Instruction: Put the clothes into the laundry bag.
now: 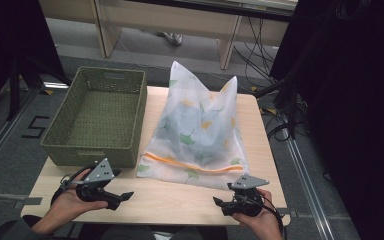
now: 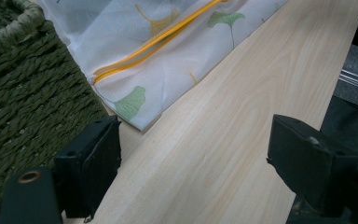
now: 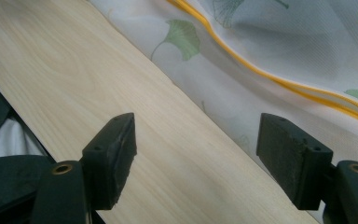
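Note:
A white mesh laundry bag (image 1: 197, 130) printed with green and yellow leaves lies on the wooden table (image 1: 170, 200), bulging and peaked at the back. An orange zipper (image 1: 190, 165) runs along its near edge. My left gripper (image 1: 127, 196) is held low over the table's front left, jaws open, pointing right toward the bag's near left corner (image 2: 135, 105). My right gripper (image 1: 217, 201) sits at the front right, jaws open and pointing left, just short of the bag's hem (image 3: 223, 116). Nothing is between either pair of jaws.
A green woven basket (image 1: 92, 152) stands empty at the table's left, touching the bag's side; its wall (image 2: 23, 88) is close beside my left gripper. A strip of bare wood (image 3: 74, 74) runs between the bag and the front edge. Cables lie on the floor to the right.

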A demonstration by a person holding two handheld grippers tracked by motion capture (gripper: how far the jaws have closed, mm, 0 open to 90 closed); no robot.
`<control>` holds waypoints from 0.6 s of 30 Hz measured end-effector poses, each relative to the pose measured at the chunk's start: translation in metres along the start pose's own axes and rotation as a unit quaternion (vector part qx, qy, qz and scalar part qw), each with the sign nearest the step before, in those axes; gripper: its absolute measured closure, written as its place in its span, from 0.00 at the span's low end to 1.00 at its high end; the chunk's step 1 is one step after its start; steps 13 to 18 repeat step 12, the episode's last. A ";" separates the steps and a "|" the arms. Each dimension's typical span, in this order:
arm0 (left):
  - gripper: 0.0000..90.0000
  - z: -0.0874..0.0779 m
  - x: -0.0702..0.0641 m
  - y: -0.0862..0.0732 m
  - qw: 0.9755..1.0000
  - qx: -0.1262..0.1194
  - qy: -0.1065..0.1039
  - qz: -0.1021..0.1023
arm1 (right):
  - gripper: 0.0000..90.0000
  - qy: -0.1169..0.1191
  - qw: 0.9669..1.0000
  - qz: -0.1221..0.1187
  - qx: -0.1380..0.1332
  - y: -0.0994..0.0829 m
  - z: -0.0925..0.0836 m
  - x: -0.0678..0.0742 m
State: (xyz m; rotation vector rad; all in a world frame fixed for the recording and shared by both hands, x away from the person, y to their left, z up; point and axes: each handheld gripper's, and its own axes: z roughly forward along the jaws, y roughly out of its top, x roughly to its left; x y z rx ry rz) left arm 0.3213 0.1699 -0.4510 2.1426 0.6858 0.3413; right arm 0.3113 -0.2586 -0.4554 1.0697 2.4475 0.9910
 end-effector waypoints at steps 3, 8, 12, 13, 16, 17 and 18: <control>0.19 0.000 -0.001 0.000 1.000 0.008 0.000 -0.004 | 0.33 -0.002 1.000 0.002 -0.003 0.000 0.000 -0.001; 0.19 0.001 0.000 0.000 1.000 0.010 0.000 0.001 | 0.33 0.000 1.000 -0.002 -0.004 0.001 0.000 -0.001; 0.19 0.001 0.000 0.000 1.000 0.012 -0.003 0.009 | 0.33 -0.004 1.000 0.004 0.004 0.000 0.000 0.001; 0.19 0.001 0.000 0.000 1.000 0.012 -0.003 0.009 | 0.33 -0.004 1.000 0.004 0.004 0.000 0.000 0.001; 0.19 0.001 0.000 0.000 1.000 0.012 -0.003 0.009 | 0.33 -0.004 1.000 0.004 0.004 0.000 0.000 0.001; 0.19 0.001 0.000 0.000 1.000 0.012 -0.003 0.009 | 0.33 -0.004 1.000 0.004 0.004 0.000 0.000 0.001; 0.19 0.001 0.000 0.000 1.000 0.012 -0.003 0.009 | 0.33 -0.004 1.000 0.004 0.004 0.000 0.000 0.001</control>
